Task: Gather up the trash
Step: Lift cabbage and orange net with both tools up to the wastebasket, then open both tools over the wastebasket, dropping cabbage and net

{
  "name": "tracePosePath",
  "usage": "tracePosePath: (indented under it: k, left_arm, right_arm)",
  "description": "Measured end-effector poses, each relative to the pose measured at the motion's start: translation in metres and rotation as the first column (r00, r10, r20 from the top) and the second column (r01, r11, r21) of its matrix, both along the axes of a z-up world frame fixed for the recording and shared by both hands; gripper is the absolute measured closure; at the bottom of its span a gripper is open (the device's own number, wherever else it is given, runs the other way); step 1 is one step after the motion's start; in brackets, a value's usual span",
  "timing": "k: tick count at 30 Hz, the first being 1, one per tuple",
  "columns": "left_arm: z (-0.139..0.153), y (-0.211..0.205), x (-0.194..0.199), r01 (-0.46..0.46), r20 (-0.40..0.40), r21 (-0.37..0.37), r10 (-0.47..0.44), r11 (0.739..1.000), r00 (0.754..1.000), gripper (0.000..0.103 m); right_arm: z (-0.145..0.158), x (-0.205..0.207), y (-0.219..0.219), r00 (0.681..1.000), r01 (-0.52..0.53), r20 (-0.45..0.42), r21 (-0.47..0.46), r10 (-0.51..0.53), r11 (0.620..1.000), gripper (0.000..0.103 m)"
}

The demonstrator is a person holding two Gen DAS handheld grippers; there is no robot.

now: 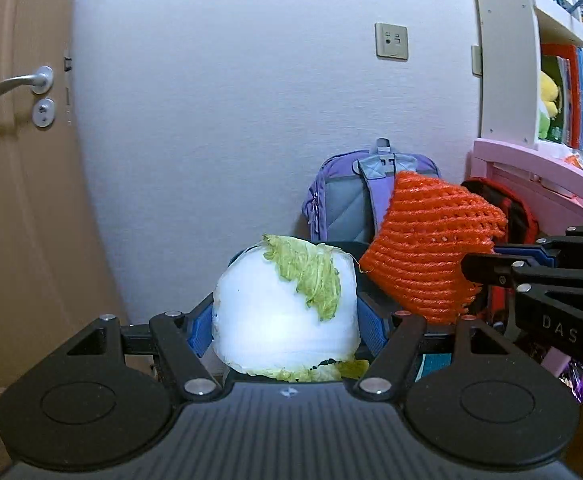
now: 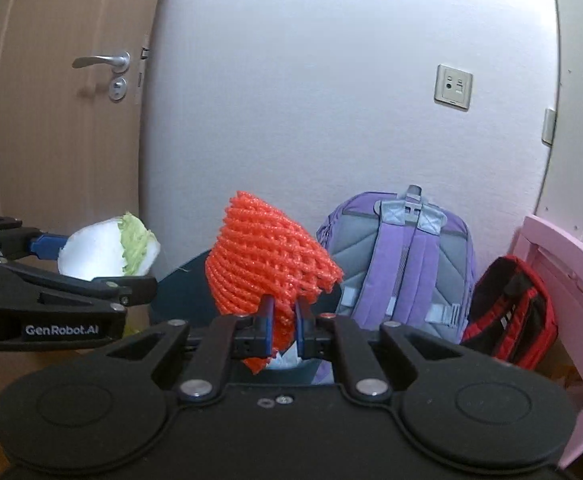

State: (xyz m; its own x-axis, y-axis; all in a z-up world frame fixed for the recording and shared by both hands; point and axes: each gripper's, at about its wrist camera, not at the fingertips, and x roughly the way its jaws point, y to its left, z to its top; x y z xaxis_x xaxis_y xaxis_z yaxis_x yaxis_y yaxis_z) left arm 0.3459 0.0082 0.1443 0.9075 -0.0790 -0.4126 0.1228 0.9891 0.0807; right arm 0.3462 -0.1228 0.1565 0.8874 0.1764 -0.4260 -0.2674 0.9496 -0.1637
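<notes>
My left gripper (image 1: 287, 320) is shut on a piece of cabbage (image 1: 287, 312), white with green leaf scraps, held up in the air. It also shows at the left of the right wrist view (image 2: 107, 248). My right gripper (image 2: 284, 316) is shut on an orange foam net (image 2: 267, 256), pinched at its lower edge. The net also shows in the left wrist view (image 1: 427, 248), just right of the cabbage. A dark round bin rim (image 2: 183, 280) lies below and behind both items; its inside is mostly hidden.
A purple backpack (image 2: 403, 256) and a red-black bag (image 2: 511, 308) lean against the white wall. A pink desk (image 2: 563, 280) with shelves (image 1: 559, 60) stands at the right. A brown door (image 2: 59, 100) is at the left. A purple snack wrapper (image 1: 579, 380) lies low right.
</notes>
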Motion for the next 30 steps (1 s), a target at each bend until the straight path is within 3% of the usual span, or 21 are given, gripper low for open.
tracePosePath:
  k: [16, 25, 30]
  left_arm:
    - [-0.051, -0.01, 0.118, -0.02, -0.121, 0.056, 0.027, 0.998, 0.992, 0.032]
    - [-0.082, -0.01, 0.154, -0.011, -0.22, 0.092, 0.031, 0.996, 0.975, 0.032]
    - [-0.09, -0.01, 0.164, -0.009, -0.255, 0.094, 0.033, 0.996, 0.966, 0.03]
  right_arm:
    - [-0.057, 0.113, 0.014, 0.982, 0.009, -0.187, -0.05, -0.019, 0.999, 0.094]
    - [-0.093, 0.139, 0.025, 0.955, -0.032, -0.296, -0.098, 0.002, 0.995, 0.093]
    - [-0.098, 0.142, 0.023, 0.95, -0.045, -0.313, -0.104, 0.01, 0.994, 0.087]
